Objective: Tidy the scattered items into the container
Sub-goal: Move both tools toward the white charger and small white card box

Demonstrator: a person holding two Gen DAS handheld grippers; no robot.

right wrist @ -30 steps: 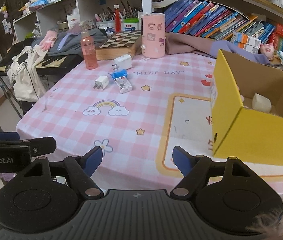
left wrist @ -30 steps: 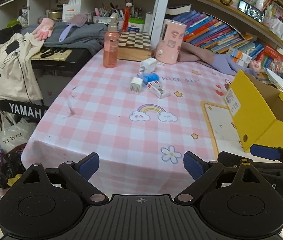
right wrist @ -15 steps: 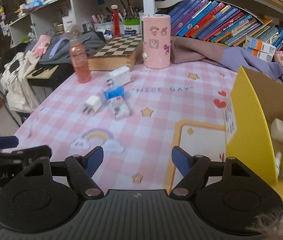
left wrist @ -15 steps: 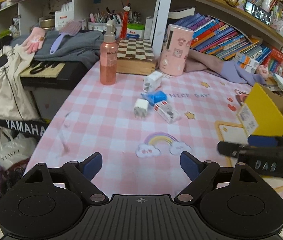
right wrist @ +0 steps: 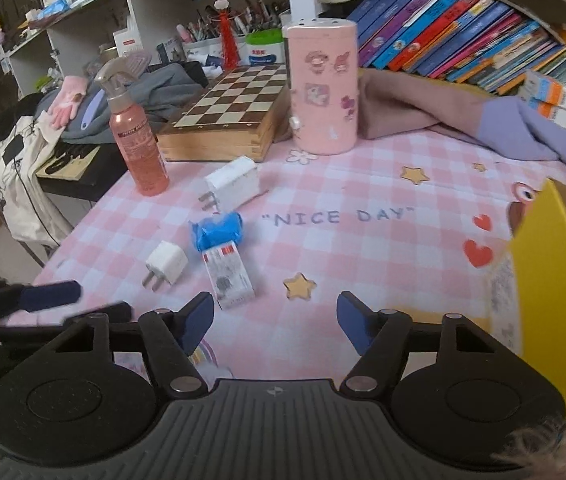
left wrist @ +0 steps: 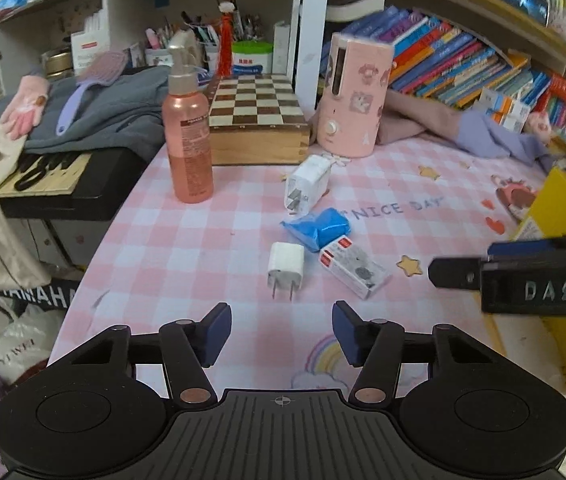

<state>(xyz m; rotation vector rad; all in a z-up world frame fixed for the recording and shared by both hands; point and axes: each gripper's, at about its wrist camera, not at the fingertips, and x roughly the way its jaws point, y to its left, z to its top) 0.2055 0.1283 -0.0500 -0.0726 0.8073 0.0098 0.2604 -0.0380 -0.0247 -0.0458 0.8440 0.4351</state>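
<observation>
On the pink checked tablecloth lie a small white plug [left wrist: 285, 266] [right wrist: 166, 263], a blue packet [left wrist: 317, 227] [right wrist: 215, 229], a red-and-white box [left wrist: 353, 269] [right wrist: 229, 276] and a larger white charger [left wrist: 308, 183] [right wrist: 231, 182]. The yellow container [left wrist: 559, 220] [right wrist: 551, 276] stands at the right. My left gripper [left wrist: 281, 334] hovers just short of the small plug, its jaws closing with nothing between them. My right gripper [right wrist: 275, 326] hangs near the box's end, jaws also closing on nothing. Each gripper shows at the edge of the other's view.
A pink spray bottle [left wrist: 187, 136], a wooden chessboard box [left wrist: 257, 120] and a pink cylinder [left wrist: 353, 96] stand behind the items. Books line the shelf at right, pink and purple cloth [right wrist: 483, 128] lies below them, and the table's left edge drops beside a keyboard.
Both grippers have moved forward over the table toward the cluster of items, which now looks much nearer. Their jaws have narrowed. The yellow container has slid toward the right edge of both views.
</observation>
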